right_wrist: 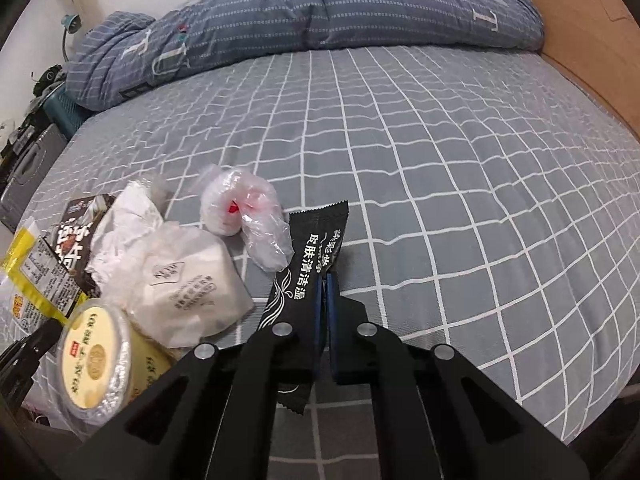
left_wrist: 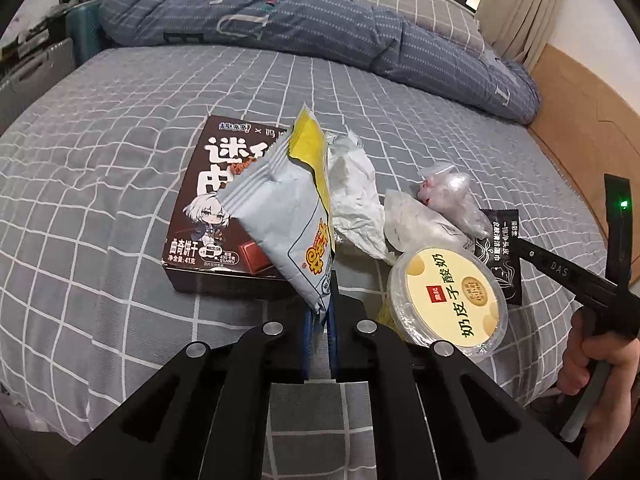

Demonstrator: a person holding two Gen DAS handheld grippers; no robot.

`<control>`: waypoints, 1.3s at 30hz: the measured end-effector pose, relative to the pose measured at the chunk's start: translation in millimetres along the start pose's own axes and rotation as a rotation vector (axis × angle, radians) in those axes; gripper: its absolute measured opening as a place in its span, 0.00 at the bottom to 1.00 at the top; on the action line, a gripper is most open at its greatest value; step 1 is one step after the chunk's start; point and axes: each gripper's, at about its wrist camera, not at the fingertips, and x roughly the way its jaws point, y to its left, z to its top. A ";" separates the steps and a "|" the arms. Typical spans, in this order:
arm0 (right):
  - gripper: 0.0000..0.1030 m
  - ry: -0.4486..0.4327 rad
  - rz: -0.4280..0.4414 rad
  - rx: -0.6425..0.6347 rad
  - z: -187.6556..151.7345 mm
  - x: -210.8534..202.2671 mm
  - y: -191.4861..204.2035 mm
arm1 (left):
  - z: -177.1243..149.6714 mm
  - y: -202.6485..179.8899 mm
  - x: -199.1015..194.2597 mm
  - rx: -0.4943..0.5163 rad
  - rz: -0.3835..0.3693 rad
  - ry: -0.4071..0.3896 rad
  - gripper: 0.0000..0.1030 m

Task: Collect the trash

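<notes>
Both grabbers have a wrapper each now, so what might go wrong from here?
The snack bag is pinched only by its lower corner in the left gripper, so it may slip out. The black sachet in the right gripper is gripped by one edge and may twist free onto the bed.

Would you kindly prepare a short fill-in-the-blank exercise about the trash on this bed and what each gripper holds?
1. The left gripper is shut on a grey-and-yellow snack ____.
2. The right gripper is shut on a ____ wet-wipe sachet.
3. The yogurt cup has a ____ lid.
4. The cookie box lies on the ____.

Missing words: bag; black; yellow; bed
</notes>
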 end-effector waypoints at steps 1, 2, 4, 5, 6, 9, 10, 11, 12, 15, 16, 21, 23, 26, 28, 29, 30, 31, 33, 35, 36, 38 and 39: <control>0.02 -0.004 0.001 0.000 0.2 -2.6 0.9 | 0.2 0.1 -1.2 0.000 -0.001 -0.002 0.05; 0.02 -0.008 0.002 -0.001 0.5 -4.9 1.4 | 0.4 0.1 -2.7 0.002 -0.001 -0.004 0.05; 0.02 -0.015 0.003 -0.003 0.9 -10.6 2.4 | 0.9 -1.5 -6.3 0.010 0.005 -0.010 0.05; 0.02 -0.019 0.004 -0.004 1.1 -12.9 3.4 | 0.6 -2.2 -8.0 0.012 0.007 -0.012 0.05; 0.02 -0.024 0.003 -0.007 0.9 -16.1 4.3 | 0.9 -2.5 -9.8 0.012 0.007 -0.013 0.05; 0.02 -0.039 0.005 -0.013 0.8 -25.7 6.9 | 2.2 -2.6 -15.5 0.015 0.008 -0.018 0.05; 0.02 -0.044 0.005 -0.015 1.0 -28.9 6.8 | 2.6 -2.9 -18.2 0.017 0.009 -0.021 0.05; 0.02 -0.050 0.004 -0.018 0.5 -32.4 7.5 | 3.0 -3.5 -19.9 0.018 0.010 -0.023 0.05; 0.02 -0.057 0.003 -0.020 0.1 -36.2 8.1 | 3.3 -3.8 -22.4 0.019 0.011 -0.026 0.05; 0.02 -0.073 0.005 -0.024 -2.2 -47.1 9.8 | 3.5 -3.5 -28.5 0.021 0.012 -0.030 0.05; 0.02 -0.076 0.004 -0.026 -3.2 -49.5 10.4 | 3.3 -3.3 -30.5 0.023 0.013 -0.031 0.05; 0.02 -0.103 0.001 -0.048 -10.6 -68.0 14.5 | 1.9 -4.0 -42.0 0.031 0.018 -0.036 0.05; 0.02 -0.114 0.004 -0.053 -13.4 -75.6 15.6 | 0.4 -4.2 -48.4 0.036 0.018 -0.044 0.05; 0.02 -0.130 0.007 -0.062 -18.8 -87.5 17.1 | -1.5 -5.6 -58.7 0.044 0.011 -0.056 0.05; 0.02 -0.139 0.008 -0.069 -23.6 -95.0 19.0 | -2.7 -6.6 -62.6 0.046 0.008 -0.059 0.05; 0.02 -0.142 0.007 -0.072 -25.6 -98.0 20.2 | -3.7 -7.3 -64.4 0.046 0.007 -0.059 0.05; 0.02 -0.146 0.007 -0.077 -27.9 -101.2 21.8 | -5.1 -8.1 -66.5 0.048 0.007 -0.061 0.05; 0.02 -0.149 0.006 -0.080 -30.2 -103.9 23.2 | -6.4 -8.9 -67.9 0.050 0.008 -0.061 0.05; 0.02 -0.153 0.009 -0.083 -34.4 -109.1 25.3 | -9.8 -11.1 -71.8 0.058 0.010 -0.067 0.05; 0.02 -0.156 0.014 -0.083 -38.7 -114.1 26.7 | -13.8 -12.8 -75.2 0.063 0.009 -0.070 0.05; 0.02 -0.156 0.016 -0.083 -40.7 -116.2 27.8 | -15.7 -13.1 -76.5 0.064 0.008 -0.071 0.05; 0.02 -0.158 0.019 -0.085 -44.7 -119.7 30.1 | -19.0 -13.6 -79.7 0.068 0.007 -0.072 0.05; 0.02 -0.159 0.020 -0.089 -47.3 -122.1 32.1 | -21.3 -13.8 -81.6 0.068 0.005 -0.072 0.05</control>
